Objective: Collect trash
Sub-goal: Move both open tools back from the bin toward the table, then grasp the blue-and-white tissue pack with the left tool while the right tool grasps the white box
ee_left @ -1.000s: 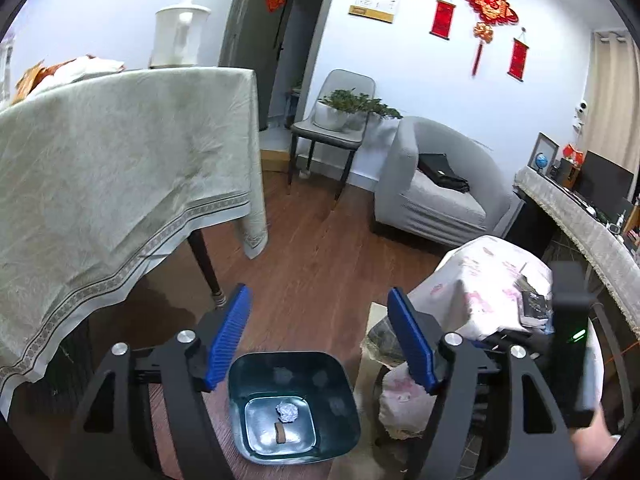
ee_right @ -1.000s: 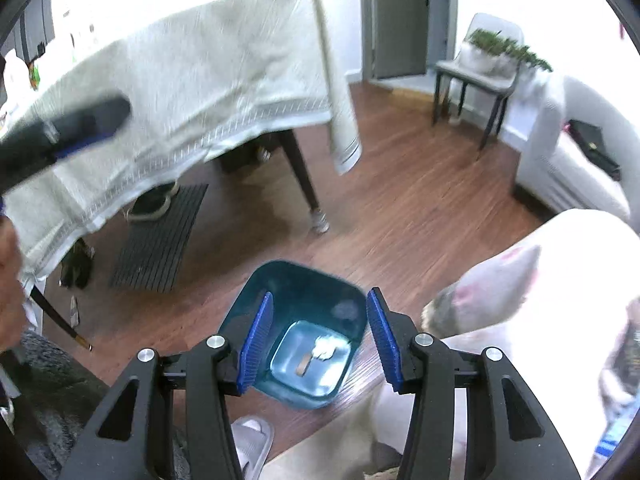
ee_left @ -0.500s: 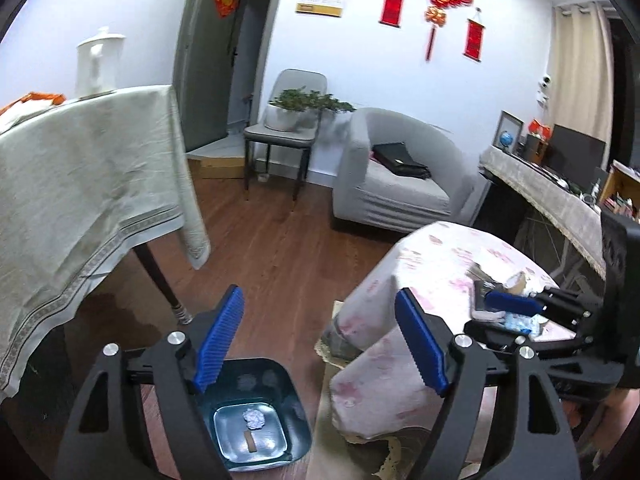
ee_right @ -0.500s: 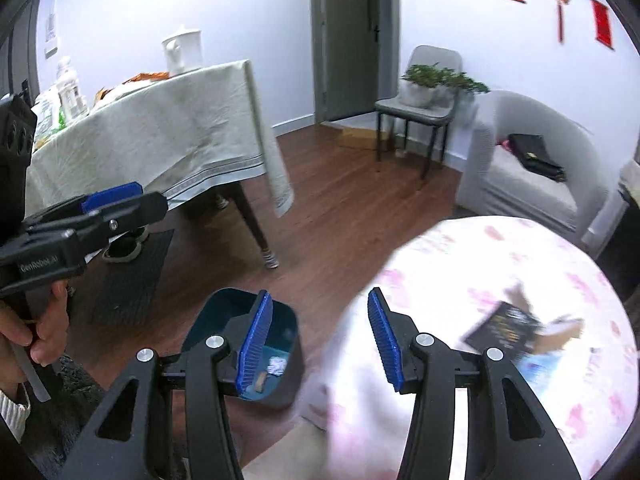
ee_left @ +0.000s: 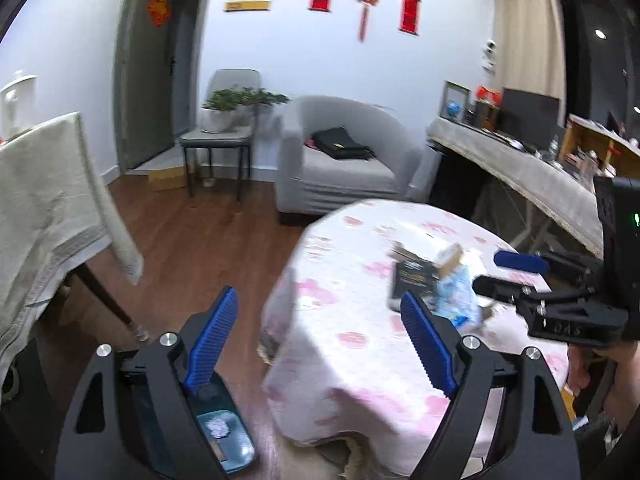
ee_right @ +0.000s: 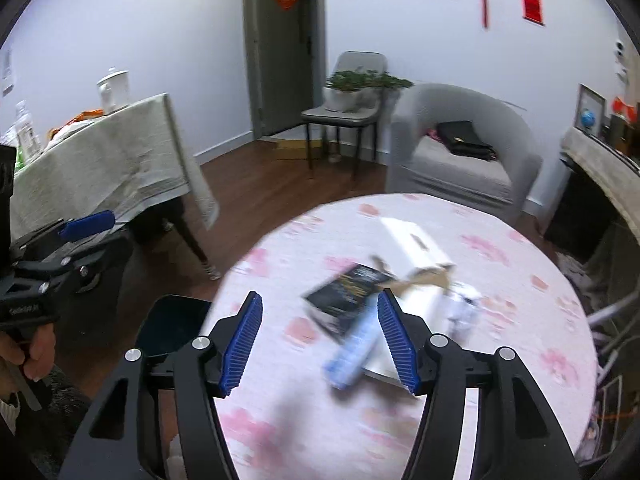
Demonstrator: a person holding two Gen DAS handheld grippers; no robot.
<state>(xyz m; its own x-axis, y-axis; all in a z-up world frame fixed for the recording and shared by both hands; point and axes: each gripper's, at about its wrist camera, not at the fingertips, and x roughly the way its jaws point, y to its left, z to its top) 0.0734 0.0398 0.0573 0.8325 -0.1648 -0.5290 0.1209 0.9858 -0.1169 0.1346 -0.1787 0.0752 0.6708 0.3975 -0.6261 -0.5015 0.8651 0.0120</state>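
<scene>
- The left tongs (ee_left: 320, 344) stood wide apart with nothing between their blue pads; their jaws had just been opening further.
- The right tongs (ee_right: 320, 344) were partly spread, also gripping nothing; their jaws had just been opening as well.
- A dark teal bin (ee_left: 224, 432) sat on the wooden floor (ee_left: 192, 248) just left of the round table (ee_left: 352, 344), low in the left wrist view and partly hidden behind the left tongs' frame.
- Inside the bin lay a crumpled silvery wad (ee_left: 218, 426) and, just nearer, a small brown scrap (ee_left: 221, 455).
- From the right wrist view only the bin's dark rim showed, at the table's near left edge; its contents could not be seen there.
- On the table's pink-flowered cloth the trash lay in a loose heap towards the right: a black packet (ee_right: 346, 298), a torn brown cardboard piece (ee_right: 430, 278), a pale blue wrapper (ee_right: 352, 354) and a crumpled white wrapper (ee_right: 464, 312), all blurred.
- A flat white box (ee_right: 412, 242) lay under and beyond the heap, touching it.
- The blue wrapper rested beside the right tongs' right pad, apart from it.
- The right tongs showed at the right edge of the left wrist view, above the heap, with a hand (ee_left: 608, 364) below them.
</scene>
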